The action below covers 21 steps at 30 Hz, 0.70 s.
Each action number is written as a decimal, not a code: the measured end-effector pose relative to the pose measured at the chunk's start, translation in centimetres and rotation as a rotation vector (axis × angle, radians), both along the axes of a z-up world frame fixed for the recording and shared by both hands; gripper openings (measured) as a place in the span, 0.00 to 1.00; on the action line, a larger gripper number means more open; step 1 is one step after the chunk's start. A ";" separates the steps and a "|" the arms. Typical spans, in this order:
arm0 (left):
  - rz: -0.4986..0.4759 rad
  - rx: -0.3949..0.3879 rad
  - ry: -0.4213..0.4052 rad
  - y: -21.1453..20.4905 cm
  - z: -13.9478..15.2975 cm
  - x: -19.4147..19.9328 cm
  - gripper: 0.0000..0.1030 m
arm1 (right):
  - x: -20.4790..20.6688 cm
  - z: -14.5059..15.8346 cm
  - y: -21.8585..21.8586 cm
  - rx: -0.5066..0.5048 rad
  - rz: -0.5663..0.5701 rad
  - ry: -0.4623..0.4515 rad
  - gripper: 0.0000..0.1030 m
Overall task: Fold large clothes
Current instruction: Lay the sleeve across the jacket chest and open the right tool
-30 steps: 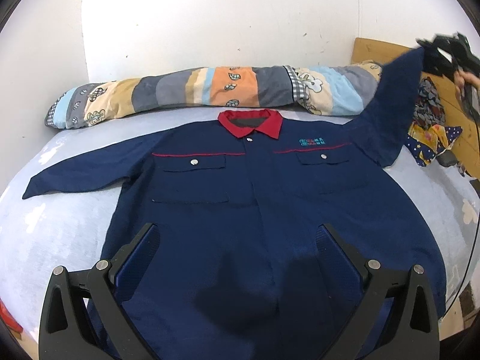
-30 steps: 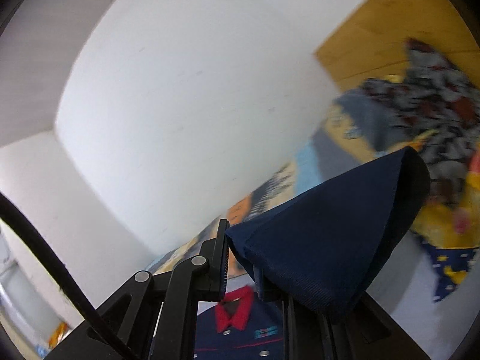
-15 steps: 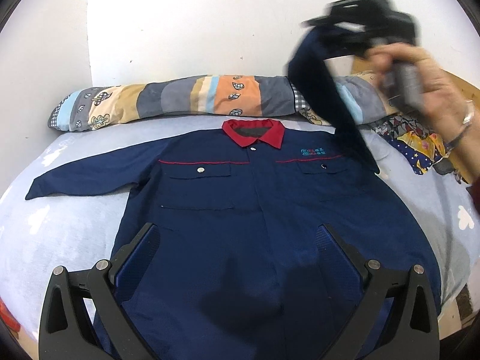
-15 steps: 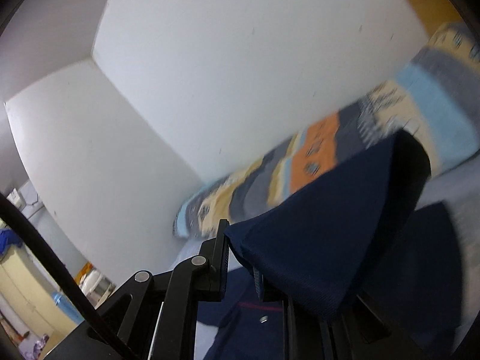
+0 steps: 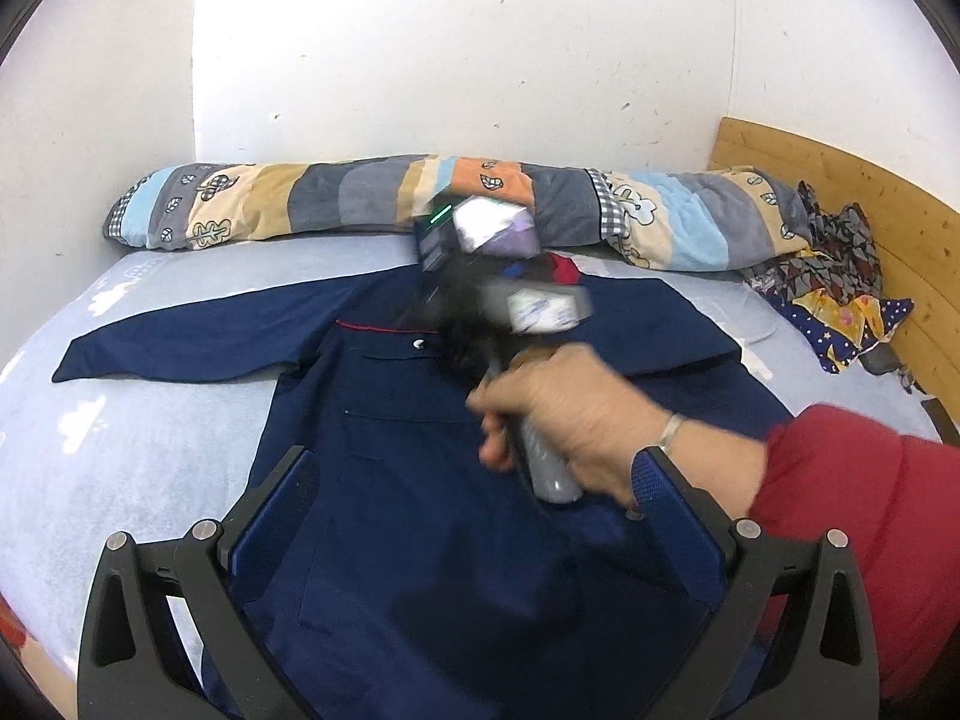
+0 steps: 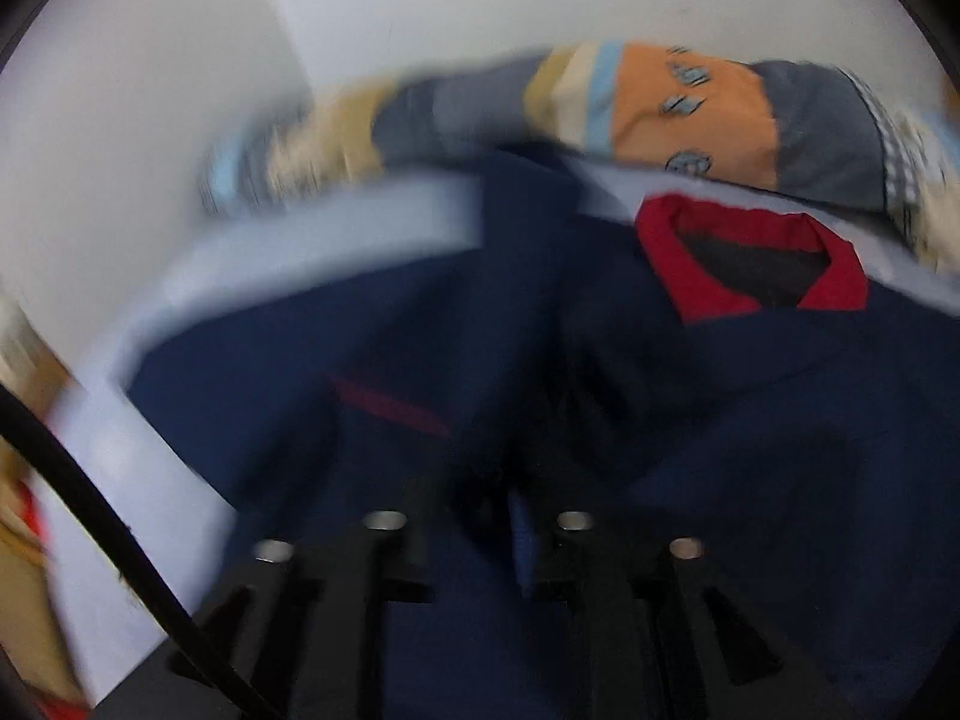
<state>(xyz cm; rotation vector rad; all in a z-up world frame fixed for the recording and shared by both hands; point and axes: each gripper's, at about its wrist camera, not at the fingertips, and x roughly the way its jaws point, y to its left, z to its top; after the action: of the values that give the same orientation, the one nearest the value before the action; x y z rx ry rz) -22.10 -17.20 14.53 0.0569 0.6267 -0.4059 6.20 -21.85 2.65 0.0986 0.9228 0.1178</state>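
A navy work jacket [image 5: 420, 480] with a red collar [image 6: 750, 264] lies face up on a pale blue bed [image 5: 120, 450]. Its left sleeve [image 5: 198, 342] is spread out flat. Its right sleeve [image 5: 660, 324] is folded across the chest. My left gripper [image 5: 480, 516] is open and empty above the jacket's lower half. My right gripper [image 6: 474, 498], blurred by motion, is low over the chest near the left pocket, with its jaws close together on navy sleeve cloth. In the left wrist view it [image 5: 480, 300] is held by a hand in a red sleeve.
A long patchwork pillow [image 5: 360, 198] lies along the wall at the head of the bed. A heap of patterned cloth [image 5: 840, 276] sits at the right by a wooden headboard [image 5: 840, 180]. A black cable [image 6: 90, 510] crosses the right wrist view.
My right gripper has carried the right sleeve from high at the right down and leftward across the jacket's chest. The left gripper has barely moved.
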 end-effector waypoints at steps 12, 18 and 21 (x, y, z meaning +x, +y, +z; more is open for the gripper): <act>0.001 -0.008 -0.003 0.0 0.3 -0.4 1.00 | -3.5 4.7 -2.9 0.029 0.099 -0.121 0.88; -0.016 0.004 -0.012 -0.4 0.3 -0.5 1.00 | -2.0 2.5 -13.7 0.008 -0.207 -0.028 0.88; -0.019 0.009 -0.010 -0.5 0.1 -0.6 1.00 | -1.9 -0.4 -16.5 -0.005 -0.265 0.065 0.88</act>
<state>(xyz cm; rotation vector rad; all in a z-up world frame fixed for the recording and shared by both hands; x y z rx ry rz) -22.69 -17.71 14.63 0.0733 0.6184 -0.4213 4.30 -38.36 2.24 0.2204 0.9662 -0.1345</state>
